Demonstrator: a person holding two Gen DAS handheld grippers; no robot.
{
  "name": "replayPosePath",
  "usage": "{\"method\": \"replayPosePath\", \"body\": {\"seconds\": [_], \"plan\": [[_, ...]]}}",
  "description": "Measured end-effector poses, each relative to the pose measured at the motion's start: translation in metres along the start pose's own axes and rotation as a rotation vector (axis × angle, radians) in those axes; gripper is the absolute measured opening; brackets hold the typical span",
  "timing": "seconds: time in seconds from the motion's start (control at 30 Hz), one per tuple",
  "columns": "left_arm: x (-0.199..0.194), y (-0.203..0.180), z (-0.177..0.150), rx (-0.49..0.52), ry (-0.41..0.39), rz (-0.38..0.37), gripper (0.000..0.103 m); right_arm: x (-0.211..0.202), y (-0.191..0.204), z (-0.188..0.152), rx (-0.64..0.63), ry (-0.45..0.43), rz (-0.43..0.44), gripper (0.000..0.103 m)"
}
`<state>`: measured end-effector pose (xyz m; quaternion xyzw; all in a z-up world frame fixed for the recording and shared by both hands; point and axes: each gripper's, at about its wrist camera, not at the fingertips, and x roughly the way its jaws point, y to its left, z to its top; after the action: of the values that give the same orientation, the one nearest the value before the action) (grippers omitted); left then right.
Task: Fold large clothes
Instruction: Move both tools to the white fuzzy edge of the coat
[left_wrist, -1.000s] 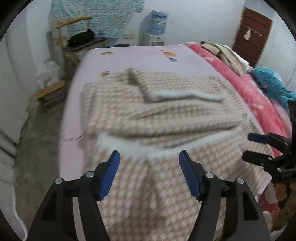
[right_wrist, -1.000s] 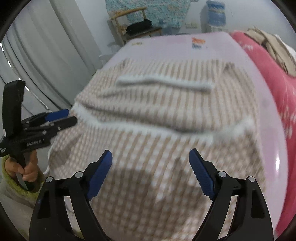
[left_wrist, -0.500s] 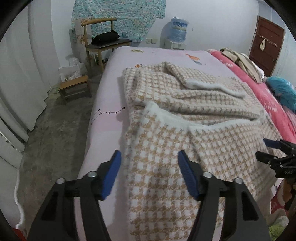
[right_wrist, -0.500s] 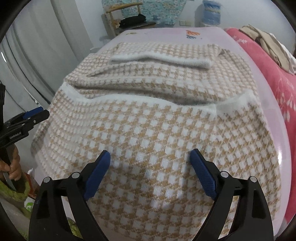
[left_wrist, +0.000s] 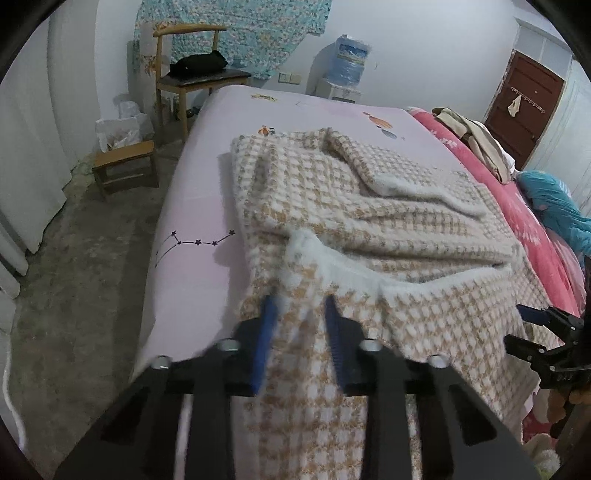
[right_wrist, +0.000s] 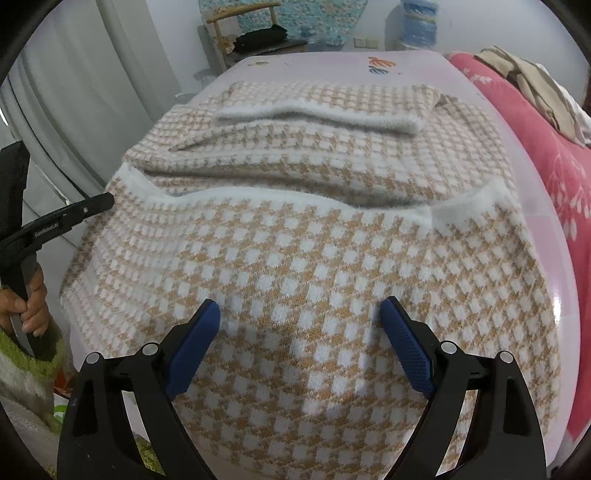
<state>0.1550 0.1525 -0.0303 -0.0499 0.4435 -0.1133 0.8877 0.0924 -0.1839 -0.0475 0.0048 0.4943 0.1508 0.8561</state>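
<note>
While the checked sweater (right_wrist: 314, 236) lies partly folded across the bed (left_wrist: 207, 206), its near hem drops out of sight over the edge. Blurred, the left gripper (left_wrist: 301, 317) has jaws half closed around the sweater's left edge; whether they pinch it is unclear. The right gripper (right_wrist: 301, 314) hovers, jaws spread.

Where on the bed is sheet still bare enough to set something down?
Bare lilac sheet runs between the houndstooth sweater and the bed's chair-side edge, and beyond the sweater toward the wall. Crowded: the pink blanket side, with piled clothes.
</note>
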Motion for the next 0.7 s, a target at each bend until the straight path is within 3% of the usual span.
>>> {"method": "replayPosePath", "body": {"seconds": [0.13,0.53,0.7], "plan": [[-0.013,-0.003,-0.001,0.022,-0.028,-0.081,0.02,0.001,0.003,0.0,0.002,0.002,-0.006,0.084],[0.021,0.021,0.012,-0.065,0.111,-0.134,0.02,0.002,0.003,0.0,-0.001,0.005,-0.01,0.085],[0.037,0.021,0.017,-0.083,0.156,-0.172,0.028,0.001,0.002,0.0,-0.002,0.005,-0.009,0.085]]}}
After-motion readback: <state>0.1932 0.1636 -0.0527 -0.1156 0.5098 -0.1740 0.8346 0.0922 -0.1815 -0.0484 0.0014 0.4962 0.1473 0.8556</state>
